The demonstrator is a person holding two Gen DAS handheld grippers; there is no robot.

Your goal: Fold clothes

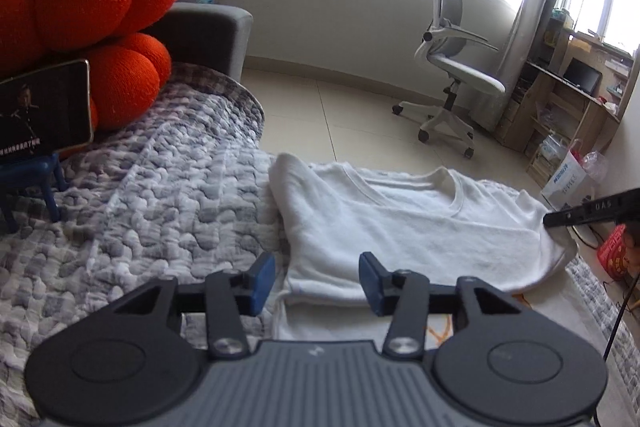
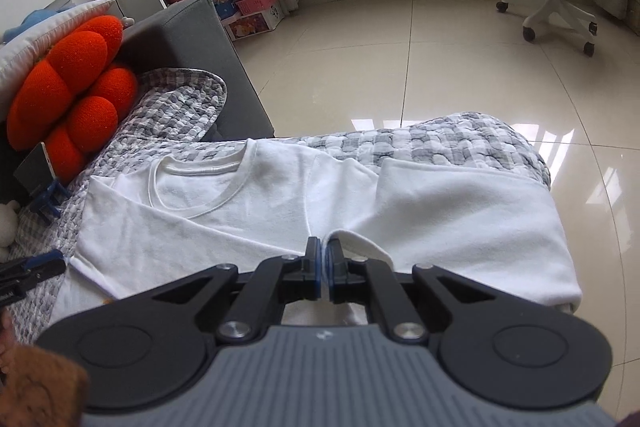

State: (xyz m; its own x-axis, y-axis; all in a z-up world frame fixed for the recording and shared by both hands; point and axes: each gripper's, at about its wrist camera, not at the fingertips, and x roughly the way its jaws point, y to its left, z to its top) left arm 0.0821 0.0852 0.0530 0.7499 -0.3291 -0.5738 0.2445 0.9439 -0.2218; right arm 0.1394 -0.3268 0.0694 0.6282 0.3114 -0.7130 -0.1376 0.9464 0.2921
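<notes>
Right wrist view, right claw tilted down, pinching white shirt

white T-shirt: soft matt cloth | quilt: puckered woven cloth | orange cushion: fuzzy knit | floor tiles: glossy | pads: blue, rubbery-looking matt

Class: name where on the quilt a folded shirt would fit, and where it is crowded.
Free: the grey checked quilt between the white T-shirt and the phone on its blue stand; also the strip beyond the collar. Crowded: the corner by the orange cushion and the shirt itself.
</notes>
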